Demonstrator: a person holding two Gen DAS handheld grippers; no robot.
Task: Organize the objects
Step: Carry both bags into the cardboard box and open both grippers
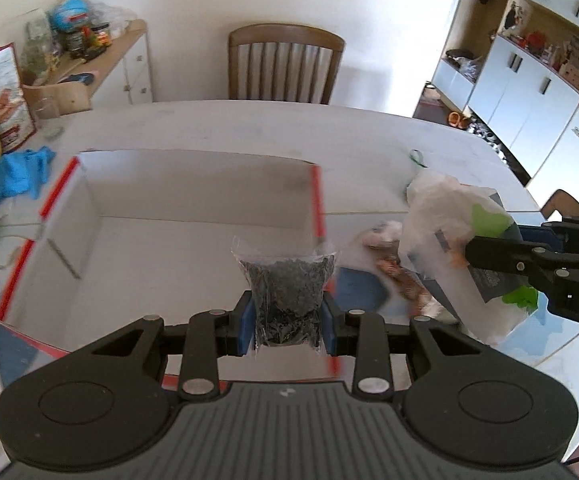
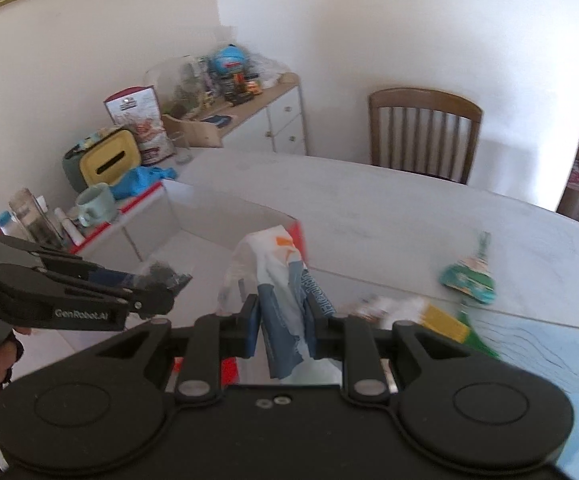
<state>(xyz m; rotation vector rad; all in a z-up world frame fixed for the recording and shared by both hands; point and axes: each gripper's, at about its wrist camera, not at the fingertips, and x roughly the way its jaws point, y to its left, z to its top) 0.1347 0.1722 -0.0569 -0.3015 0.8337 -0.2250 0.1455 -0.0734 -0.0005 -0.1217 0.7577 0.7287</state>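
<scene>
Your left wrist camera looks forward and down over its own fingers, close above the open white box (image 1: pixel 169 216), toward the table's far edge and the chair (image 1: pixel 285 64). Your right wrist camera looks the same way, but more toward the far left corner. Both views share the box (image 2: pixel 193 224), the chair (image 2: pixel 425 132) and the sideboard (image 1: pixel 121 60).

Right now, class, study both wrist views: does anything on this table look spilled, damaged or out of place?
Nothing looks spilled or broken. A few packets lie scattered on the table outside the open box, including a green packet, while each gripper holds a bag over it.
</scene>
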